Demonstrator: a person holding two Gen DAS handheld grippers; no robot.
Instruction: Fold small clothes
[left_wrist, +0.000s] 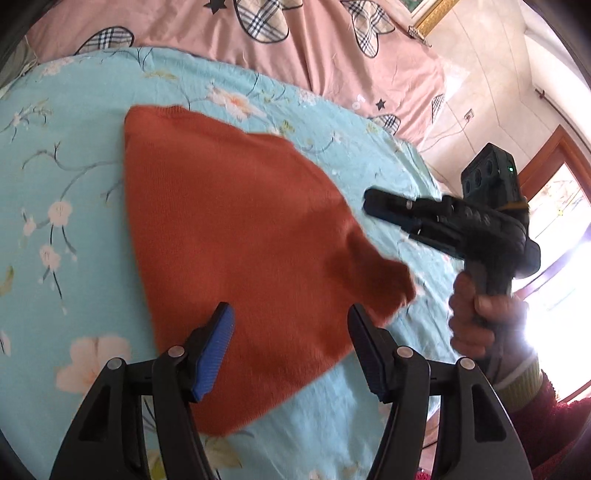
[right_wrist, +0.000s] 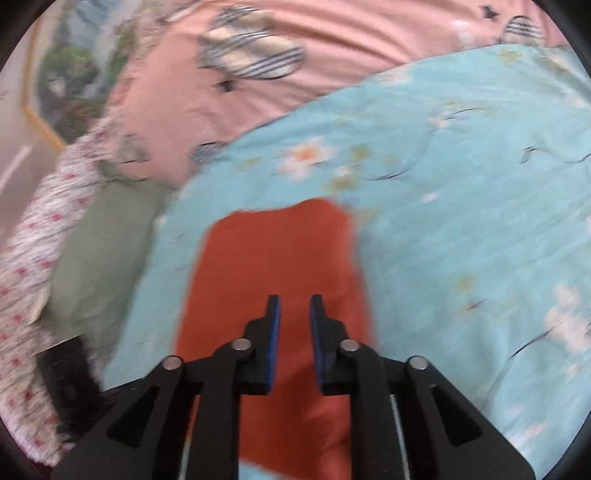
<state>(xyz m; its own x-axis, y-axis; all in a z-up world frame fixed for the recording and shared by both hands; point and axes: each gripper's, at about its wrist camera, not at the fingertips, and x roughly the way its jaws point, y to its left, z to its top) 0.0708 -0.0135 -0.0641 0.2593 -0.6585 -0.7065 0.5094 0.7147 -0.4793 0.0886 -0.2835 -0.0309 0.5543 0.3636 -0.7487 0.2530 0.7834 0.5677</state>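
Nearest the left wrist camera, the left tool (left_wrist: 290, 325) is hovering with its jaws spread wide and nothing between its blue pads (left_wrist: 214, 354); it is gripping nothing. Just beyond it, the orange knit garment (left_wrist: 236, 229) is lying flat on the light blue floral sheet (left_wrist: 66, 155) of the bed, its corner toward the right tool looking slightly raised and blurred. To the right of the garment, the right tool (left_wrist: 373, 205) is pointing across the sheet toward the cloth, carried by a hand (left_wrist: 476, 317) in a dark red sleeve (left_wrist: 546, 417). In the right wrist view, the right tool (right_wrist: 294, 301) is standing over the orange garment (right_wrist: 273, 251) with a narrow gap between its jaws and no cloth caught in it: released. Farther back, a pink quilt (left_wrist: 332, 48) with plaid shapes is bordering the sheet.
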